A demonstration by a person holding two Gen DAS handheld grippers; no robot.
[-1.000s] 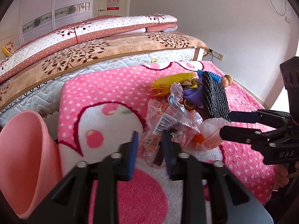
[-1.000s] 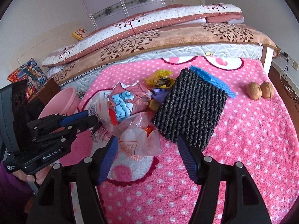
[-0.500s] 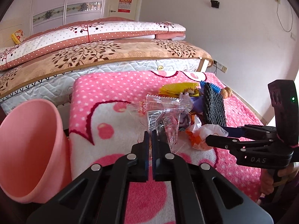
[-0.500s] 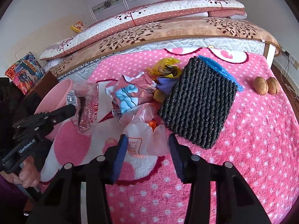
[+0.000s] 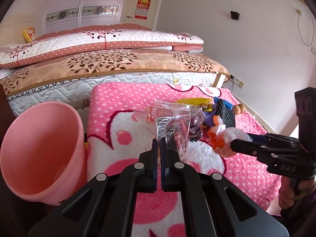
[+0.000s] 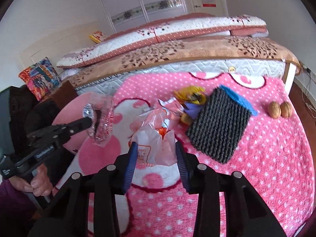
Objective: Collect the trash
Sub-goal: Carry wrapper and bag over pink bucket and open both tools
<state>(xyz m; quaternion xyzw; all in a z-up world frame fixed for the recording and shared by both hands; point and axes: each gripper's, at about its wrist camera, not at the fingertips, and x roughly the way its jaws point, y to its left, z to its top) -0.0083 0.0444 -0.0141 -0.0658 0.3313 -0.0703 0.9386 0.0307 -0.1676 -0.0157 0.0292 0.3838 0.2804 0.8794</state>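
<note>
My left gripper (image 5: 158,144) is shut on a clear plastic wrapper (image 5: 173,122) and holds it above the pink blanket (image 5: 110,98), right of the pink bin (image 5: 39,148). From the right wrist the wrapper (image 6: 100,122) hangs in front of the bin (image 6: 69,114). My right gripper (image 6: 156,154) has its jaws around a white and orange plastic bag (image 6: 154,144), its pads close beside it; I cannot tell if they press it. In the left wrist view the bag (image 5: 223,134) sits at that gripper's tips. More wrappers (image 6: 189,98) lie in a pile behind.
A black ribbed mat with a blue edge (image 6: 219,124) lies right of the pile. Two walnuts (image 6: 279,109) lie further right. Folded quilts (image 5: 98,59) are stacked on the bed behind the blanket. The bin stands at the blanket's left edge.
My left gripper shut on the clear wrapper and lifted it off the pile toward the bin side. My right gripper moved in and narrowed around the white and orange bag.
</note>
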